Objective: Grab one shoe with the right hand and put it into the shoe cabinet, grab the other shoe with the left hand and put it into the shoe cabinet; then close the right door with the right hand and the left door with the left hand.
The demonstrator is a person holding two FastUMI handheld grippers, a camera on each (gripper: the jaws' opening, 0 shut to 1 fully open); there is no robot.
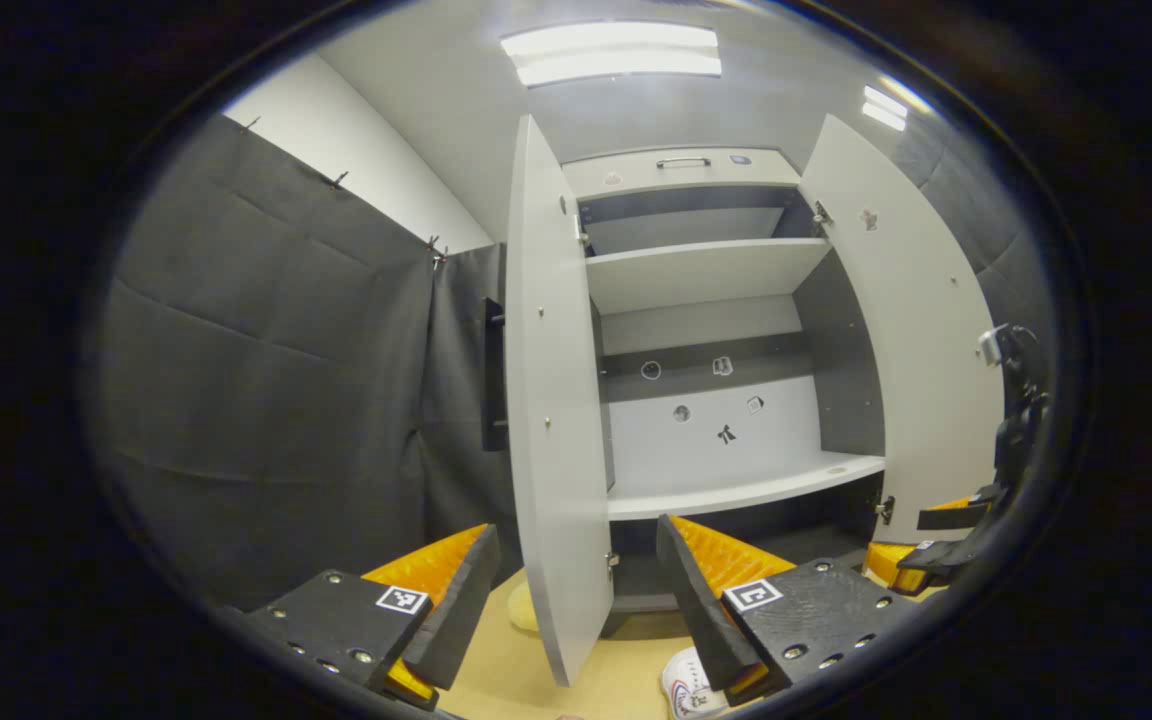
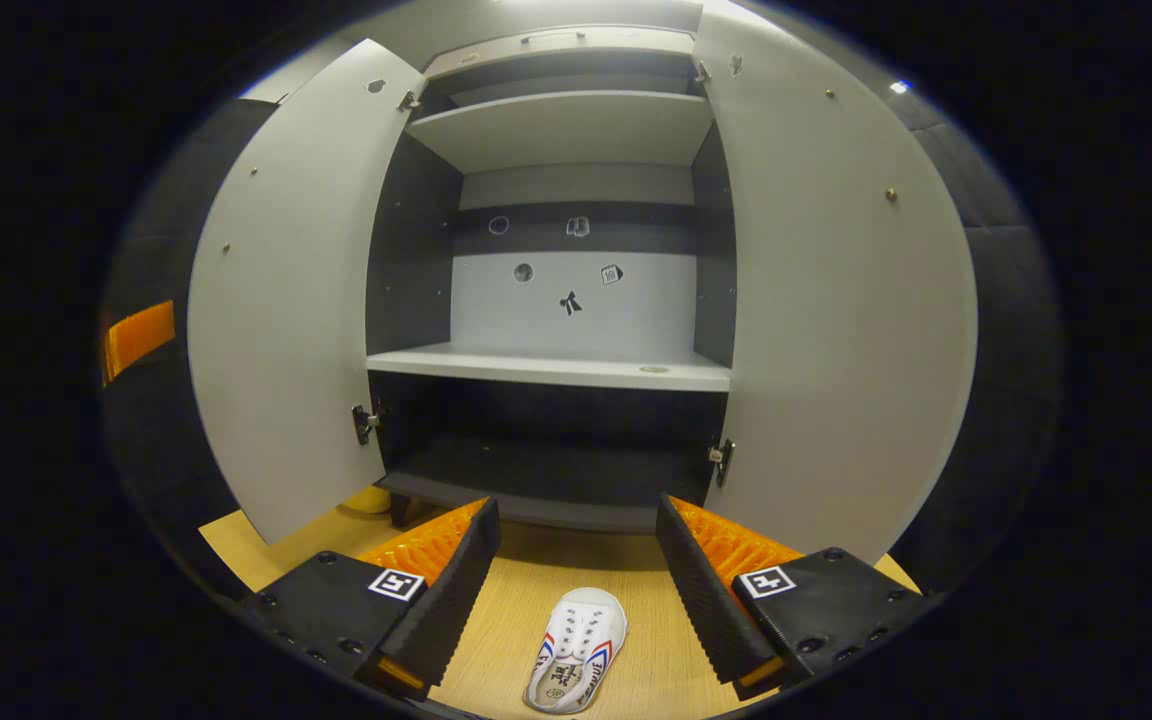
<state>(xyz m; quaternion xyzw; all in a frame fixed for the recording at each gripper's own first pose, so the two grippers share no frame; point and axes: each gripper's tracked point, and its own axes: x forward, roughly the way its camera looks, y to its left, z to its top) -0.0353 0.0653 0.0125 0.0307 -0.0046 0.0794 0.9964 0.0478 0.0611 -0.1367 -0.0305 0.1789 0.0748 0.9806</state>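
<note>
The shoe cabinet (image 2: 556,370) stands with both doors swung wide; its shelves hold nothing. A white shoe with red and blue side stripes (image 2: 576,650) lies on the wooden floor in front of it, toe toward the cabinet, just below and between the fingers of my right gripper (image 2: 577,510), which is open. My left gripper (image 1: 576,535) is open too, straddling the edge of the left door (image 1: 546,400), with the white shoe (image 1: 688,692) low by its right finger. A pale rounded thing (image 1: 521,605), perhaps the second shoe, peeks from behind that door.
The right door (image 1: 916,350) stands open, and the right gripper (image 1: 936,545) hovers near its lower edge. Dark padded cloth (image 1: 266,380) lines the booth at the left. Light wooden floor (image 2: 496,640) spreads before the cabinet. A drawer with a handle (image 1: 683,162) tops the cabinet.
</note>
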